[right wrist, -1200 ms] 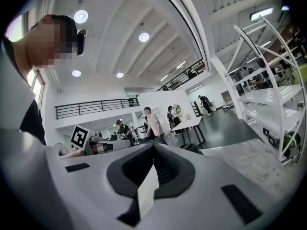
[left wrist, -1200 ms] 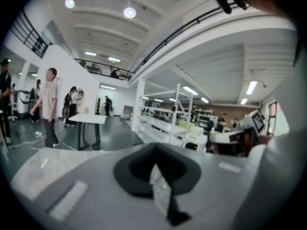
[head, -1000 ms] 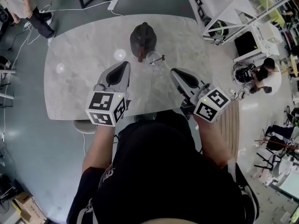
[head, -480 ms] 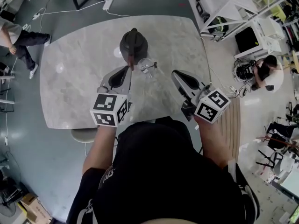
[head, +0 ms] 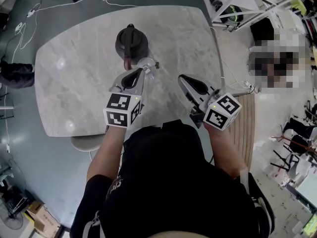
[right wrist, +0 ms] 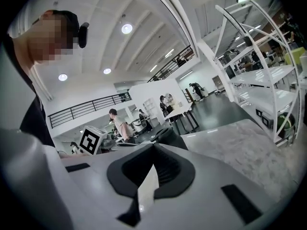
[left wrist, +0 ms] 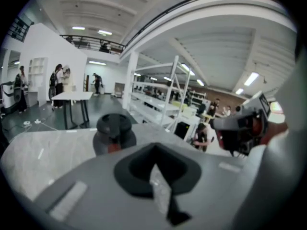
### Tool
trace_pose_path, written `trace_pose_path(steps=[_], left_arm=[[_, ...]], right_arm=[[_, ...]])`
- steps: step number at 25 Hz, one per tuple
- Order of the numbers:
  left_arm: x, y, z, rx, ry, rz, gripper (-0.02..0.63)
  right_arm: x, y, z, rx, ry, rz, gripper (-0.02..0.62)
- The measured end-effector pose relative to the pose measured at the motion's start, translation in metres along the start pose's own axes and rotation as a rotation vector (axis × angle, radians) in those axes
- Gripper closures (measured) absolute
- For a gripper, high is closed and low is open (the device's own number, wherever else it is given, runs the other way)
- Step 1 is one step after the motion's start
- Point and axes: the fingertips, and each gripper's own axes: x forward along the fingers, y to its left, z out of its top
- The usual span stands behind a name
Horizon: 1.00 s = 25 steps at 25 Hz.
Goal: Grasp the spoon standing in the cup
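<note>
A clear glass cup (head: 147, 63) stands on the marble table (head: 74, 83), just in front of a dark teapot (head: 131, 42). A spoon (head: 154, 65) stands in the cup, its handle leaning out to the right. My left gripper (head: 140, 72) is shut and empty, its tip right at the cup's near left side; I cannot tell whether it touches. My right gripper (head: 182, 78) is also shut and empty, a short way right of the cup. In the left gripper view the teapot (left wrist: 114, 133) shows beyond the shut jaws; the cup is hidden there.
The table's near edge runs just under my hands, with a round stool (head: 85, 142) below it. White shelving (head: 233, 9) stands at the right beyond the table's edge. The teapot (right wrist: 165, 137) and my left gripper's marker cube (right wrist: 91, 140) show in the right gripper view.
My left gripper has moved forward and to the right, up to the cup. The right gripper has hardly moved. The head view has shifted, so the table sits lower and further left.
</note>
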Motion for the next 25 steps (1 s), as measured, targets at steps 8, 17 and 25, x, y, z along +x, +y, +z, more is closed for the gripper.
trace_pose_path(steps=[8, 17, 25], left_arm=[[0.036, -0.010, -0.030, 0.005, 0.091, -0.045, 0.597], [0.064, -0.012, -0.053, 0.013, 0.161, -0.070, 0.594], [0.082, -0.016, -0.070, 0.057, 0.224, -0.079, 0.509]], right_arm=[[-0.004, -0.017, -0.014, 0.041, 0.018, -0.020, 0.601], [0.001, -0.023, -0.023, 0.066, 0.033, -0.015, 0.601], [0.002, -0.028, -0.023, 0.076, 0.038, -0.025, 0.601]])
